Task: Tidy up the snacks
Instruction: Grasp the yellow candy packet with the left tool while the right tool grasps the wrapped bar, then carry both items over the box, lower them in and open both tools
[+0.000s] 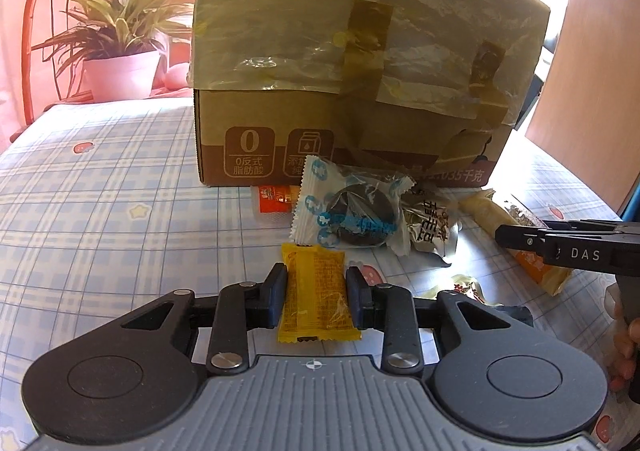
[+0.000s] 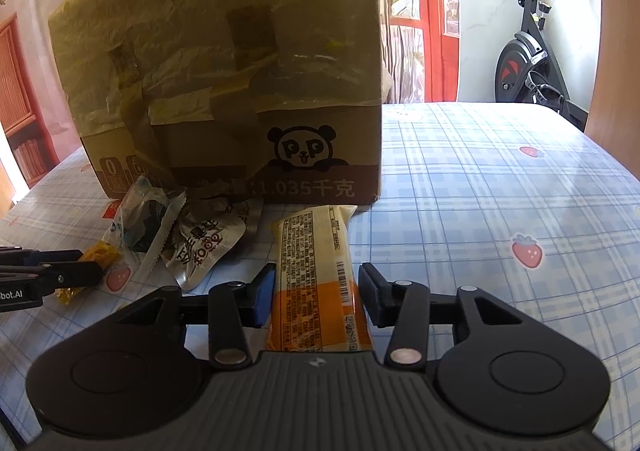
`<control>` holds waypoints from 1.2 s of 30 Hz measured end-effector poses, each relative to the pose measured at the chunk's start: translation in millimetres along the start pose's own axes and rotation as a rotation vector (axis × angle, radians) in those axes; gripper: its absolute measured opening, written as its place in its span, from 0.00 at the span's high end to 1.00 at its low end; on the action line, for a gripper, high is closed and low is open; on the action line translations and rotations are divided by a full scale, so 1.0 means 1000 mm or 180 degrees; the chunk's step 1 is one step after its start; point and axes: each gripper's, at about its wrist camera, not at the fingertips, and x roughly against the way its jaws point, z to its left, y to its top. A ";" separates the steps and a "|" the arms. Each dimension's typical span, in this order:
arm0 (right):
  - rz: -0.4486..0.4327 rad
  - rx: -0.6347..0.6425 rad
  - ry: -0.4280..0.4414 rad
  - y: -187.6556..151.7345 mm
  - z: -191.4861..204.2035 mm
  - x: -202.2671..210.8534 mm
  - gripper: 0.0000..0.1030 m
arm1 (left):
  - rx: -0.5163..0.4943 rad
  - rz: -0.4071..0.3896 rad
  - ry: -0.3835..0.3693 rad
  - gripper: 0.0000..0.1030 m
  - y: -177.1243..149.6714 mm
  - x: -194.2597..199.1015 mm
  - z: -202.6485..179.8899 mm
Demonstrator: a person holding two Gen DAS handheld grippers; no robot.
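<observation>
My left gripper (image 1: 316, 283) is shut on a small yellow snack packet (image 1: 316, 293) just above the checked tablecloth. My right gripper (image 2: 316, 283) straddles a long cream-and-orange snack bar (image 2: 316, 271) lying on the table; the left pad touches it, the right pad stands slightly off. A taped cardboard box (image 1: 352, 63) stands behind the snacks; it also shows in the right wrist view (image 2: 224, 83). In front of it lie a clear packet with a dark cookie (image 1: 352, 211), a silver packet (image 1: 430, 229) and an orange-red packet (image 1: 276, 199).
A potted plant (image 1: 116, 51) and a red chair (image 1: 52, 11) stand beyond the table's far left edge. An exercise bike (image 2: 532, 51) stands beyond the far right. A wooden panel (image 1: 592, 71) rises at the right. The tablecloth (image 2: 500, 191) stretches right of the box.
</observation>
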 end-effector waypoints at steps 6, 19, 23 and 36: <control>-0.0026 -0.0088 0.0018 0.000 -0.005 0.002 0.60 | -0.0002 0.0103 -0.0005 0.68 0.005 0.001 0.000; -0.0260 -0.0197 -0.0037 -0.002 -0.006 0.021 0.60 | 0.0119 -0.0227 -0.0155 0.68 0.035 0.060 0.015; -0.0330 -0.0178 0.0075 0.013 -0.007 0.039 0.60 | 0.0000 -0.0427 -0.0286 0.68 0.064 0.086 0.017; -0.1415 0.0060 0.0478 0.156 0.025 0.111 0.60 | -0.0240 -0.0979 -0.0470 0.68 0.188 0.109 -0.008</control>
